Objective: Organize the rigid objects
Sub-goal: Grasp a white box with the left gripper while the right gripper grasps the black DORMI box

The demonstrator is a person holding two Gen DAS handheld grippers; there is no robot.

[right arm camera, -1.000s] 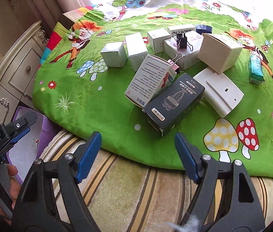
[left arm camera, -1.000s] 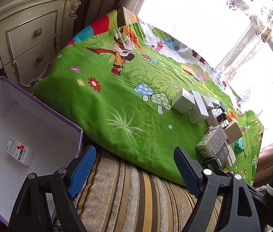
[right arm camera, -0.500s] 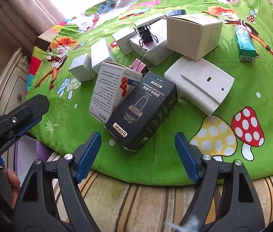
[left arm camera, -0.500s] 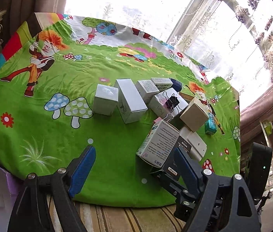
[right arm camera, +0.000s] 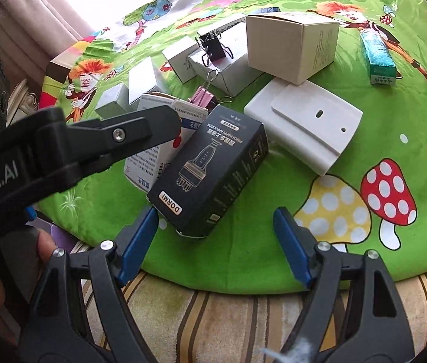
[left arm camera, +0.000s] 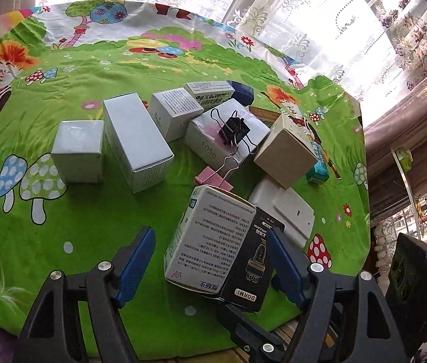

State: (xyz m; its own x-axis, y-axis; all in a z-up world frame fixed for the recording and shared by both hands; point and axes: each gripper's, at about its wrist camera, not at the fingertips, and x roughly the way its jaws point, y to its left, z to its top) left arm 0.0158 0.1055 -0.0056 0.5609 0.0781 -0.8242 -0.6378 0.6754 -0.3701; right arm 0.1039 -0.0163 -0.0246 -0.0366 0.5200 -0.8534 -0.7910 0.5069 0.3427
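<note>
White medicine box leans against black DORMI box on green cartoon cloth, near its front edge. Left gripper straddles both boxes; jaws have just been closing, pads not pressing. Right gripper jaws apart, empty, just short of black box. Pink binder clip just behind

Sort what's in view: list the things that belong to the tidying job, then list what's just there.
For the job:
black DORMI box
white medicine box
brown carton
white plastic bracket
teal box
black binder clip
pink binder clip
left tongs, closing around the two nearest boxes
right tongs, open

Just there:
cartoon cloth
striped cover
lace curtain
</note>
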